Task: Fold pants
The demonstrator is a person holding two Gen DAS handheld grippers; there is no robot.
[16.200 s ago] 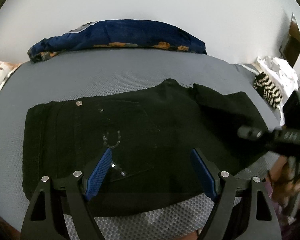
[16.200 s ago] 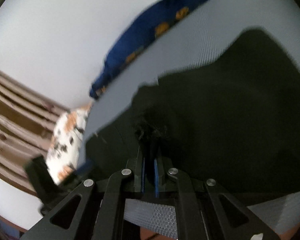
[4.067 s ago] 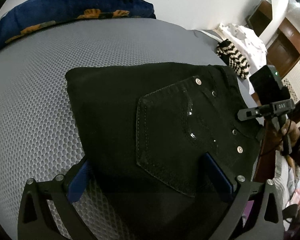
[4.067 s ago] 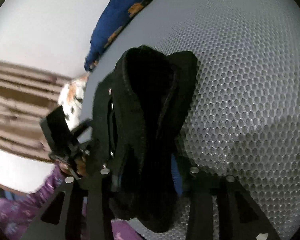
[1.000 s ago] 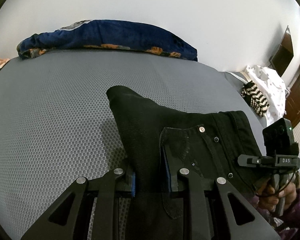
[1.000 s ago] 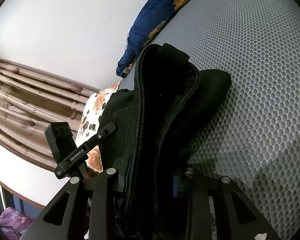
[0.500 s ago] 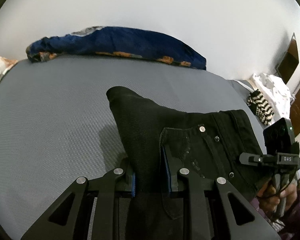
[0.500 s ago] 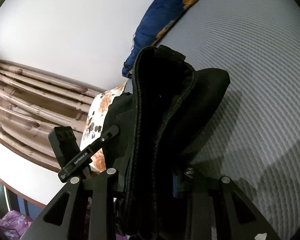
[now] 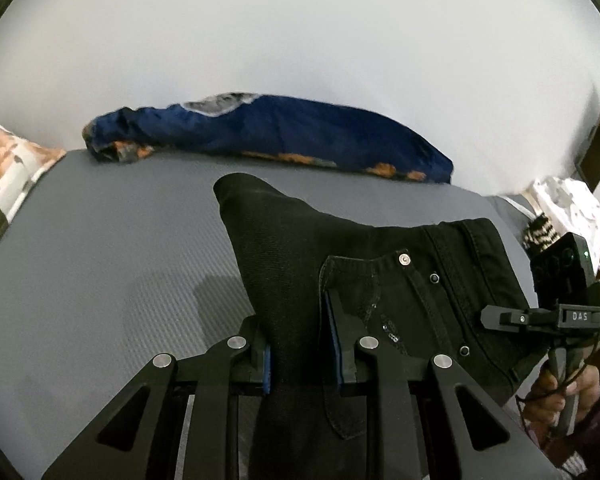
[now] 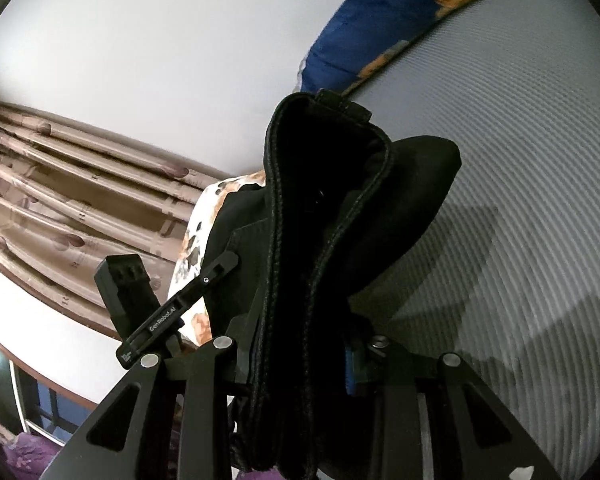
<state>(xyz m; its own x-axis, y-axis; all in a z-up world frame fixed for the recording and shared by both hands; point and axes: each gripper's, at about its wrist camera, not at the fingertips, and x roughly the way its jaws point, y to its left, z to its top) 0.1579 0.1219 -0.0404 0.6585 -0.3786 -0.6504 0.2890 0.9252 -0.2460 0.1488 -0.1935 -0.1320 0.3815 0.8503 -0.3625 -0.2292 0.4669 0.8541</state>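
The folded black pants [image 9: 364, 264] are held up off the grey bed [image 9: 100, 240] between both grippers. My left gripper [image 9: 302, 344] is shut on the bundle's near edge, beside the back pocket with its rivets. My right gripper [image 10: 300, 360] is shut on the thick waistband end of the pants [image 10: 324, 216], which stands up in front of the camera and hides most of its view. The right gripper's body [image 9: 560, 312] shows at the right in the left wrist view, and the left gripper's body [image 10: 160, 304] shows at the left in the right wrist view.
A dark blue flowered blanket [image 9: 268, 136] lies along the bed's far edge by the white wall. A floral pillow [image 9: 4, 176] is at the left. White and striped clothes [image 9: 556, 208] lie at the right. Curtains [image 10: 60, 200] hang behind the left gripper.
Both grippers have lifted the folded pants higher off the bed, so the bed and blanket sit lower in view. The grips have not changed.
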